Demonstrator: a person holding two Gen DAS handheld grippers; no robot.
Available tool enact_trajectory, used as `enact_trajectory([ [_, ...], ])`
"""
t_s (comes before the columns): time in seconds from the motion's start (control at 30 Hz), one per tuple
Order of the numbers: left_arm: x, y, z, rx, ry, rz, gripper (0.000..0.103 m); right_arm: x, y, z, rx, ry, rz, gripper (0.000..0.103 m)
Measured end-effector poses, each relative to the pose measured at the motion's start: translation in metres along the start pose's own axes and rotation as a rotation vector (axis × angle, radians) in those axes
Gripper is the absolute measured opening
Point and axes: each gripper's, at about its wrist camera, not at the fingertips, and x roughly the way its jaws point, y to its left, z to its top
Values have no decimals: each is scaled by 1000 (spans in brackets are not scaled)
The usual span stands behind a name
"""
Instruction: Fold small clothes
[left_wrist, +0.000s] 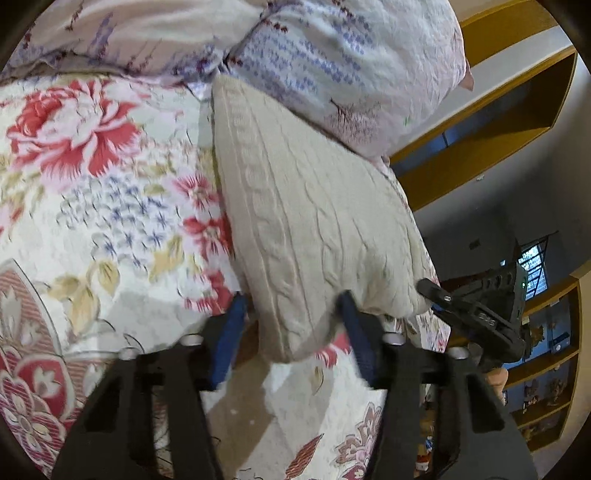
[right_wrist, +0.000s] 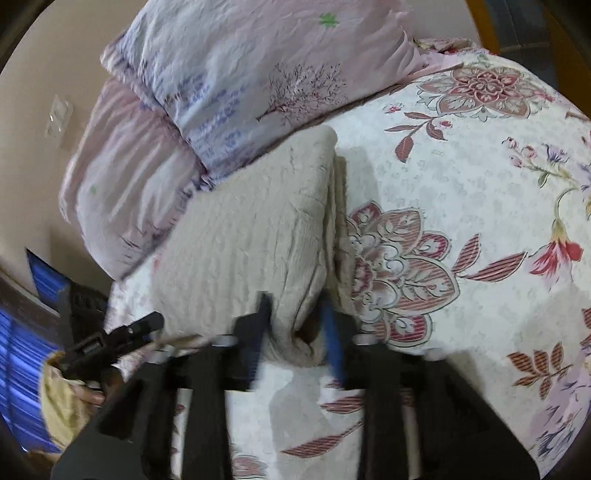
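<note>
both grippers pinch the cream knit (left_wrist: 306, 221) on the bedspread (left_wrist: 92, 221): left gripper (left_wrist: 291, 306) at 6 o'clock, right gripper (right_wrist: 295, 314) likewise.

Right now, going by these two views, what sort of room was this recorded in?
Most likely a bedroom in a home. A floral bedspread covers a bed, pillows are piled at its far end, and a folded cream knit sweater lies on top. Wooden shelves with small ornaments stand beside it.

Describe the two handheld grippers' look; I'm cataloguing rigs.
Both the left gripper and right gripper have black angular bodies with cut-outs, silver screw heads and blue finger pads. A green light shows on the right one.
</note>
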Motion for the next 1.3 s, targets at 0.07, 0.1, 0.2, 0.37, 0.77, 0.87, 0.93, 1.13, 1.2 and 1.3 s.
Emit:
enact_trajectory([
  [0.07, 1, -2, -2, 17, -1, 12, 23, -8, 5, 2, -35, -50, -13, 10],
  [0.1, -1, -4, -3, 28, -7, 15, 19, -13, 7, 3, -43, -79, -6, 9],
  [0.2, -7, -5, -7, 36, -17, 10, 16, -34, 14, 6, -91, -177, -46, 9],
  [0.37, -7, -8, -22, 75, -12, 27, 14, -4, -5, -1, -92, -82, -216, 8],
  [0.77, -17, 3, 8, -35, -59, -26, 60, -12, -26, 30, 99, -117, 19, 39],
  [0.87, -14, 5, 22, -51, -91, 5, 65, 6, -28, 46, 135, -102, 33, 39],
  [0.93, -8, 6, 31, -60, -101, 33, 69, 20, -30, 53, 157, -80, 44, 39],
  [1.13, 10, -2, 46, -26, -105, 113, 76, 37, -12, 57, 60, -119, -34, 10],
  [1.2, 14, -5, 48, -14, -103, 118, 77, 33, -13, 58, 56, -165, -89, 9],
  [1.3, 19, -9, 49, 8, -101, 131, 77, 49, -25, 54, 84, -122, -164, 9],
])
